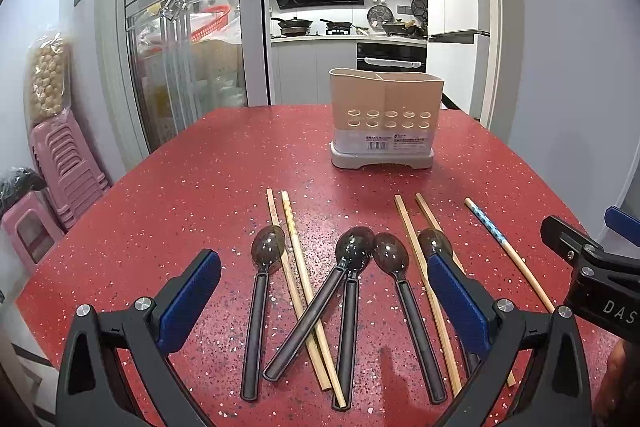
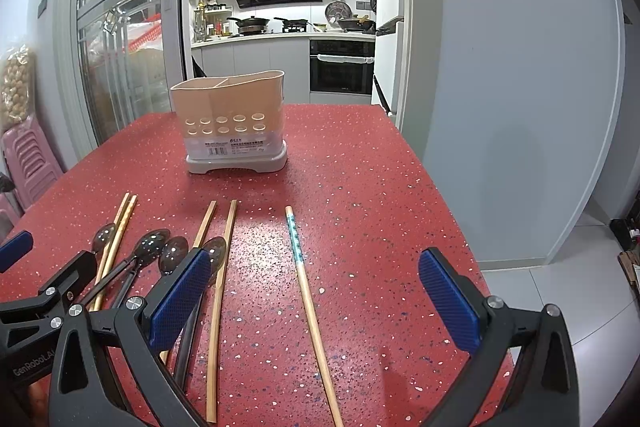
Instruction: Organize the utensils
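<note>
nothing looks sorted yet: the beige plastic utensil holder with round holes and a grey base point(image 1: 386, 119) stands upright near the far end of the red speckled worktop point(image 1: 180, 195), and as far as its rim shows, both of its compartments look empty. every utensil lies flat on the worktop nearer the camera, well apart from the holder, so the whole job appears to be left

the dark translucent plastic spoons point(image 1: 352, 267), five as best i can count, lie in a loose row with their bowls toward the holder and their handles toward the person; one spoon lies slanted across its neighbour. a pair of pale wooden chopsticks point(image 1: 298, 279) lies among the spoons on the left, running roughly lengthwise toward the holder, tilted slightly, and crossing under the slanted handle. a second pair of plain wooden chopsticks point(image 1: 416, 255) lies to the right of the spoons, its long axis likewise toward the holder. a single chopstick with a blue patterned end point(image 2: 308, 291) lies alone furthest right, patterned end toward the holder, apart from the rest

the left gripper point(image 1: 324, 283) hovers over the spoons, fingers wide apart and holding nothing. the right gripper point(image 2: 324, 283) hovers over the patterned chopstick, which lies between its fingers in view, also spread wide and empty
</note>
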Demonstrator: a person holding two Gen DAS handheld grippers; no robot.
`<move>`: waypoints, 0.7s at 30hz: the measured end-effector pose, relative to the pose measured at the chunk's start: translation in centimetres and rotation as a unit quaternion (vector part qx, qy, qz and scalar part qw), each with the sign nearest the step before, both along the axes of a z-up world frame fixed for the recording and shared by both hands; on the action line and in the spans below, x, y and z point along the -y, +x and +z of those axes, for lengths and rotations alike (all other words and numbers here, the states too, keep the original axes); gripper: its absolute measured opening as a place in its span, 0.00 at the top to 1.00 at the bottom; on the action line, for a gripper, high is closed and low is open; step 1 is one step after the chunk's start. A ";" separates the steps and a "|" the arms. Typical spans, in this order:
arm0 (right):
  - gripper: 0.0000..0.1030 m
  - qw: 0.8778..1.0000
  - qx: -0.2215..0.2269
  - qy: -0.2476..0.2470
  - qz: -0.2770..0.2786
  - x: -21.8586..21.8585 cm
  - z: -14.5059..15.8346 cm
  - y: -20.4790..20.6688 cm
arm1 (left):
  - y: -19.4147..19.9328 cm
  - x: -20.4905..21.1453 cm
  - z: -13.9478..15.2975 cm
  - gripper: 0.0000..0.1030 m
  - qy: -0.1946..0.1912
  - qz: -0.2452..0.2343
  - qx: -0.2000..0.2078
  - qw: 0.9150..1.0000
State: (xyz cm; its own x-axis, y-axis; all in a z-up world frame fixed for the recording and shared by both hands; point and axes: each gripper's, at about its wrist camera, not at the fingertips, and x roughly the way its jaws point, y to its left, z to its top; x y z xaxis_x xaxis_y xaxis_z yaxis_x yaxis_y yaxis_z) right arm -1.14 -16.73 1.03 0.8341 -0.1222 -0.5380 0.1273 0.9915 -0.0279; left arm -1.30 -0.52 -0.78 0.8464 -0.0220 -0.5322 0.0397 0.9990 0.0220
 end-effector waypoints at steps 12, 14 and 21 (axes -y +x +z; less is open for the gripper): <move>0.00 1.000 0.000 0.001 0.001 0.0 0.0 0.0 | -0.2 0.2 0.0 0.00 0.002 -0.003 0.002 1.000; 0.00 1.000 0.000 0.001 0.001 0.0 0.0 0.0 | -0.2 0.2 0.0 0.00 0.002 -0.003 0.002 1.000; 0.00 1.000 0.000 0.001 0.001 -0.1 0.0 0.0 | -0.2 0.1 0.0 0.00 0.002 -0.003 0.002 1.000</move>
